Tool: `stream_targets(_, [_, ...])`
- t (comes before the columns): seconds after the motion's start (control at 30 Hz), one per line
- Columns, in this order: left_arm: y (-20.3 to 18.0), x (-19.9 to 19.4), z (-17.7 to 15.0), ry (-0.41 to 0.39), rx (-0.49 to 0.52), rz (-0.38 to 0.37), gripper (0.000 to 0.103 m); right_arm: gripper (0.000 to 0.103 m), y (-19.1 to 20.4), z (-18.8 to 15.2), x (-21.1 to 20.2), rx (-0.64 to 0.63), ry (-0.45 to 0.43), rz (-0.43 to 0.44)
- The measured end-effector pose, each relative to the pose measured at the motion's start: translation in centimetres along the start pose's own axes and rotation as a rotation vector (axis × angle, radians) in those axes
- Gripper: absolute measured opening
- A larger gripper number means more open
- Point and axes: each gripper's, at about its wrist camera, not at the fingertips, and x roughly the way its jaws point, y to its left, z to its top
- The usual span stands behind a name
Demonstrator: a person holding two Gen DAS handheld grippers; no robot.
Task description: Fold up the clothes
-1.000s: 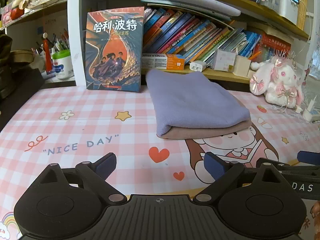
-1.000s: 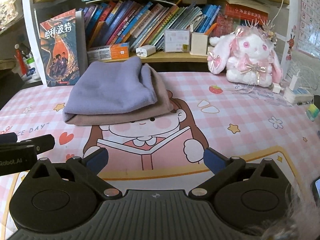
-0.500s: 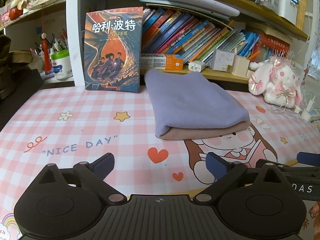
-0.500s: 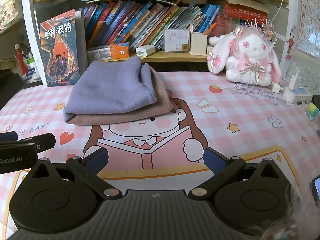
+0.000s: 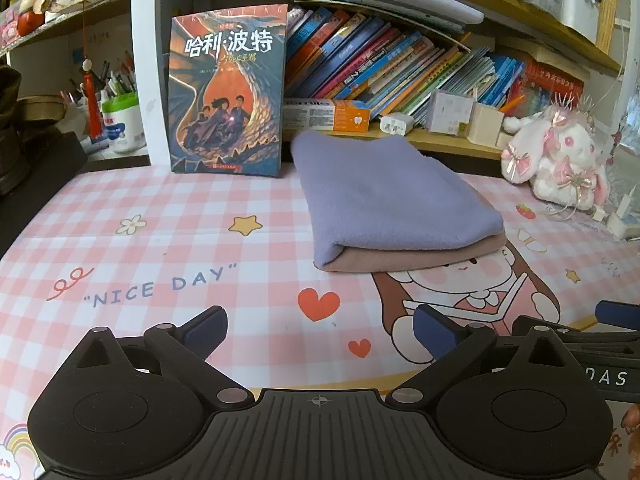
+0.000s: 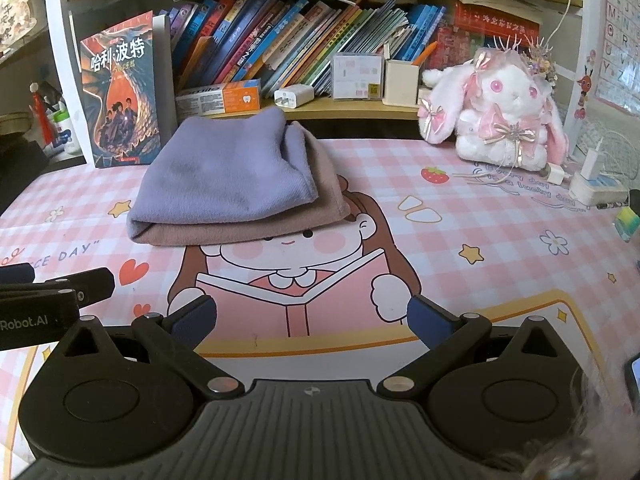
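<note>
Both grippers stand with jaws spread wide and empty: left gripper [image 5: 320, 330] and right gripper [image 6: 312, 320] hover side by side over the near edge of the desk mat [image 5: 160, 240], touching nothing. Folded clothes [image 5: 394, 204], lavender layer atop a mauve one, lie toward the mat's far edge, just beside an upright book [image 5: 228, 92] and well apart from a plush rabbit [image 6: 500, 116] at the far right corner.

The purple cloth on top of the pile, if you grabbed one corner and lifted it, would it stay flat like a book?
Probably not. The purple cloth looks soft and fuzzy, with rounded folds, so it would likely droop and unfold. It seems light. Only resting on the brown cloth, it might slide off when pushed.
</note>
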Motion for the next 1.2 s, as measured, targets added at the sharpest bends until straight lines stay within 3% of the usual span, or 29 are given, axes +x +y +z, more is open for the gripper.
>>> stream_targets(1.2, [0.20, 0.13, -0.21, 0.003, 0.000, -0.022, 0.101, 0.103, -0.07, -0.19, 0.33, 0.010, 0.018, 0.001])
